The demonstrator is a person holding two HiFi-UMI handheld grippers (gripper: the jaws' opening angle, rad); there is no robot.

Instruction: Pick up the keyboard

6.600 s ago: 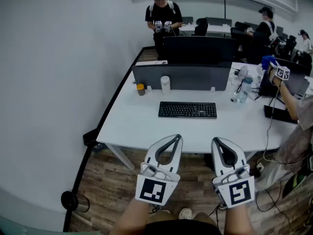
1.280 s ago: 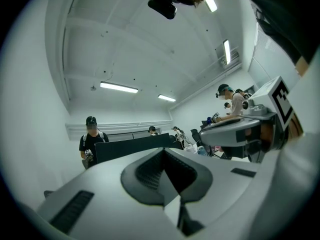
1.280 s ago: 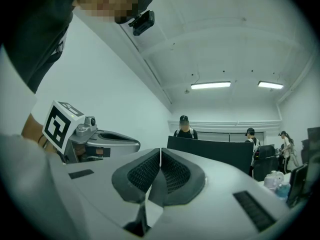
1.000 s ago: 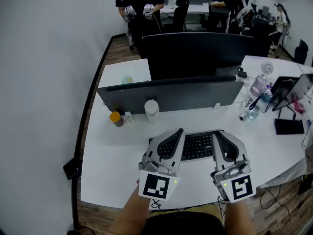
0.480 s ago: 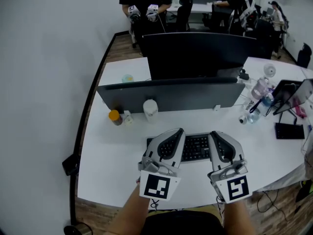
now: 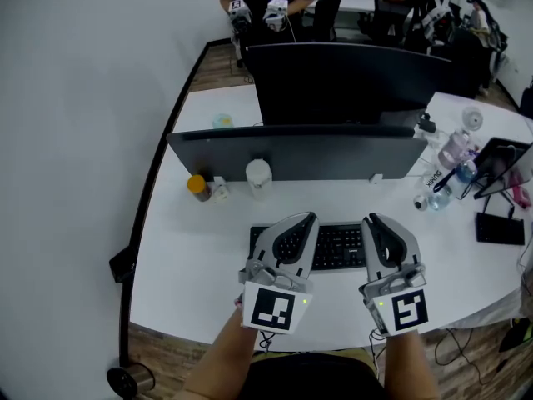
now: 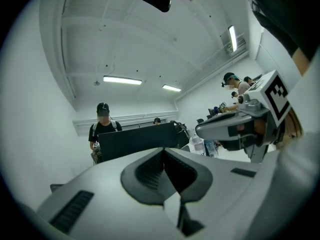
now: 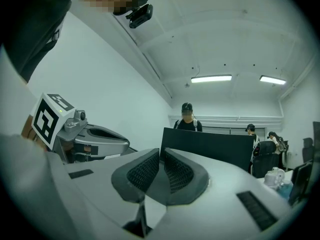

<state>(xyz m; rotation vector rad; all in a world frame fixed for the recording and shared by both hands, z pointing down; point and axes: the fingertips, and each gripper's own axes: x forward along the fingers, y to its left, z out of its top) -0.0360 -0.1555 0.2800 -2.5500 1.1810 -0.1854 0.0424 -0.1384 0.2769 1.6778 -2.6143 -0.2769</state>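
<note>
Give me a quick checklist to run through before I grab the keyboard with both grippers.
1. Keyboard lying flat on the desk, in view: ok.
2. Left gripper jaws apart for the grasp: not ok, together, nothing between.
3. Right gripper jaws apart: not ok, together, empty.
4. Grippers lined up over the keyboard's left and right parts: ok in the head view.
5. Height above the keys: cannot tell.

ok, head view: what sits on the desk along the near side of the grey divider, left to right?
Orange-lidded jar → small white container → white cylinder → small white clip at the divider's foot.
</note>
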